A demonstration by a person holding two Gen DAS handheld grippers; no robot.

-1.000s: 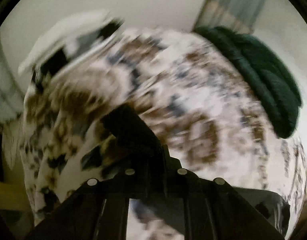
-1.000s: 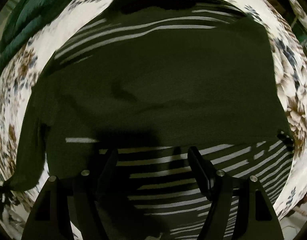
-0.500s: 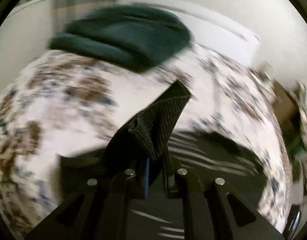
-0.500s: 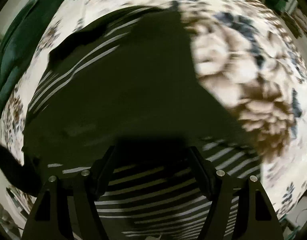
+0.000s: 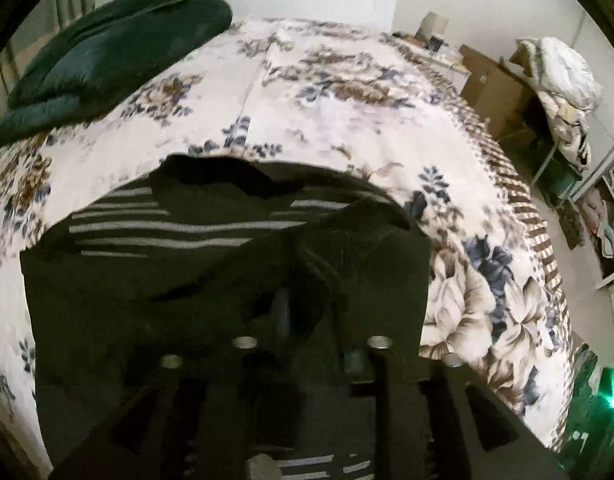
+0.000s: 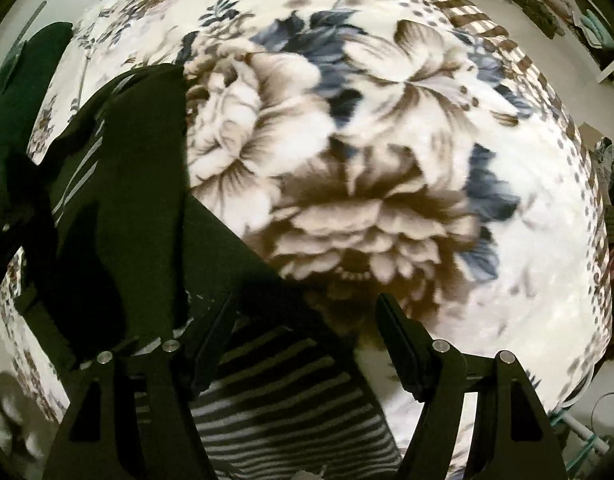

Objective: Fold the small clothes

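A: Left wrist view — what lies on the bed [image 5: 347, 92]?

B: A dark garment [image 5: 211, 280] with white stripes, spread flat on the floral bedspread at the near edge. A sleeve or flap is folded across its right part. A green blanket [image 5: 107, 60] sits well beyond the garment, at the bed's far left corner.

A: And the left gripper [image 5: 303, 320]?

B: Low over the garment's right part, its fingers dark against dark cloth. They appear close together with fabric over them, but whether they clamp the garment cannot be told.

A: Right wrist view?

B: The right gripper [image 6: 307, 320] hovers at the garment's [image 6: 139, 208] right edge, jaws wide apart, nothing between them. The striped hem [image 6: 291, 400] lies under and between the fingers; the left finger [image 6: 211, 344] is over the garment, the right finger [image 6: 403, 344] over bare bedspread [image 6: 387, 160]. The green blanket [image 6: 23, 92] shows at the far left, beyond the garment.
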